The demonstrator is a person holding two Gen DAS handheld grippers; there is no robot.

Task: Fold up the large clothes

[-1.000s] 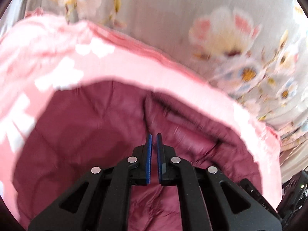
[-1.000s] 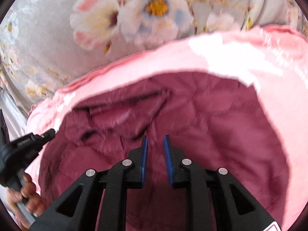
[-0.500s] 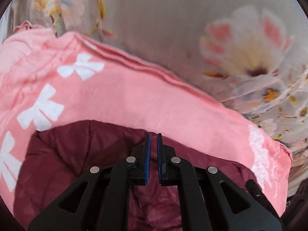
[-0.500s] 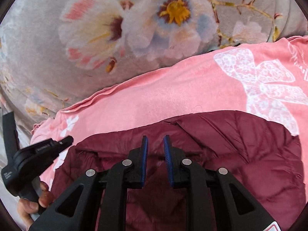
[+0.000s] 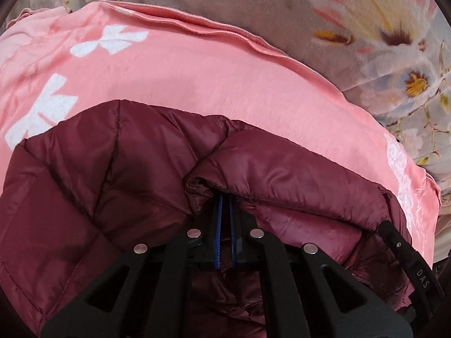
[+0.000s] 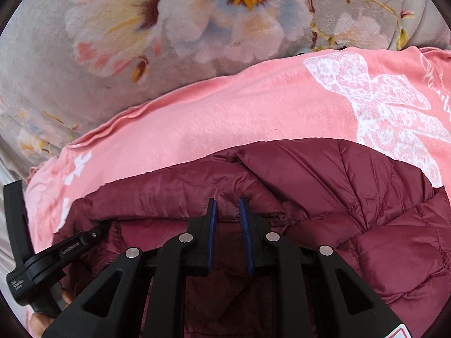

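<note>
Looking along the left gripper, the left wrist view shows its jaws nearly closed, the tips tucked under a puffy rolled edge of the maroon quilted jacket. Fabric covers the tips, so whether the pads pinch cloth cannot be told from this view; the narrow slot visible lower between the blue pads appears empty. The jacket lies on a pink blanket with white bows, which rests on a grey floral bedcover. A black part of the right gripper enters at the lower right edge, against the jacket.

In the right wrist view, the right gripper has its jaws closing, a clear gap remaining between the blue pads. The tips sit at the jacket's folded rim, with maroon fabric seen behind the gap; the pads are not visibly pressing on it. At lower left, the left gripper reaches into the same rim, held by a hand.
</note>
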